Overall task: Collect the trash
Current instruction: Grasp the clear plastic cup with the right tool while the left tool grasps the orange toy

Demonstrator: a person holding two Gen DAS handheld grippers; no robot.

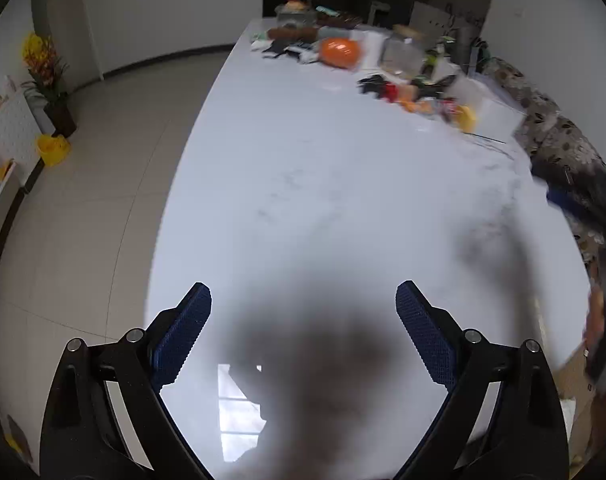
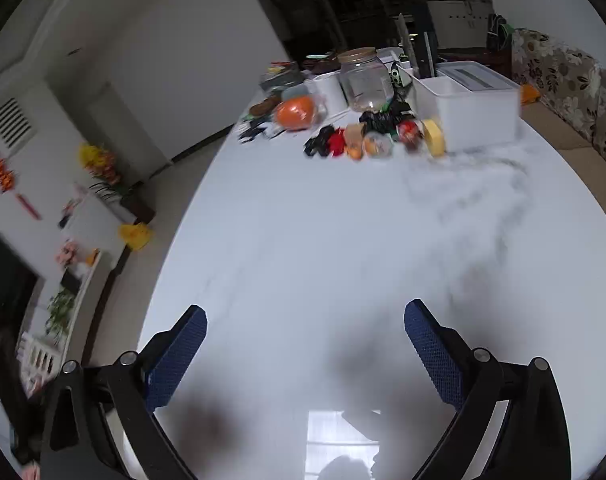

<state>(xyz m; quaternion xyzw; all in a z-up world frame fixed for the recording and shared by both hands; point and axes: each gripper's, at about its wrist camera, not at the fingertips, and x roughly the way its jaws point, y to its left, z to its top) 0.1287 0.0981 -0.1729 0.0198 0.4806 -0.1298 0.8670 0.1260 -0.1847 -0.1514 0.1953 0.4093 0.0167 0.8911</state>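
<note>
Above a glossy white table [image 1: 303, 184], the left gripper [image 1: 303, 300] hangs with jaws spread wide and nothing between its blue pads [image 1: 183, 336]; a blurred litter of small scraps [image 1: 419, 96] lies at the far end beside an orange ball [image 1: 340, 52]. In the right wrist view, the right gripper [image 2: 305, 320] is likewise wide apart and empty, the scraps [image 2: 367, 140] well ahead, near a glass jar [image 2: 363, 80] and white bin [image 2: 471, 116]
</note>
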